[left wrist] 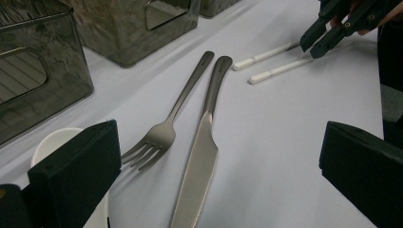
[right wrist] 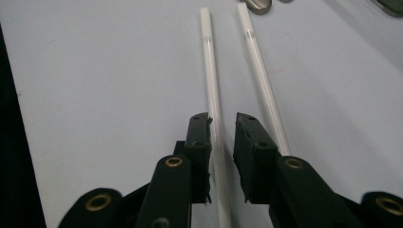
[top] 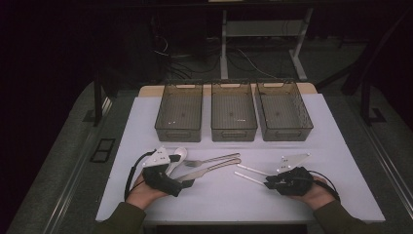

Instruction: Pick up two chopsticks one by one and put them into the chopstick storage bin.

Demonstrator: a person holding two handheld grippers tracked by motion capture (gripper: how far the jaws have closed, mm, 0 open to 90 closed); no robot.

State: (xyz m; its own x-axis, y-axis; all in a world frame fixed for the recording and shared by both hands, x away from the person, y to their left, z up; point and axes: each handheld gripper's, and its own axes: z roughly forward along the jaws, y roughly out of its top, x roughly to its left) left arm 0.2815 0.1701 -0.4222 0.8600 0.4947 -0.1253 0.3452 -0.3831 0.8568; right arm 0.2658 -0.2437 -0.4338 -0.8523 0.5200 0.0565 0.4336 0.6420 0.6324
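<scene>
the step in hand looks like picking up the white chopsticks (right wrist: 211, 71) with the right gripper (right wrist: 222, 124), probably to sort them into one of the three mesh bins (top: 234, 117) at the far side of the counter (top: 292, 195). the two sticks lie side by side near the right edge of the cutlery spread, just apart from each other, their far ends close to the handles of the fork (left wrist: 164, 128) and the knife (left wrist: 202, 156). in the right gripper view the fingers (right wrist: 197, 137) stand narrowly apart, with one stick running through the gap and the other lying just outside the right-hand finger; nothing is pinched yet, as far as i can tell. to do this well, i would judge it best to shift slightly so both sticks sit inside the gap, or settle on taking one at a time, then close near the middle of the length so the stick does not tip. the left gripper (left wrist: 218, 156) hovers over the fork and knife with its fingers wide open, holding nothing, a white spoon (top: 178, 158) just beside it.
</scene>
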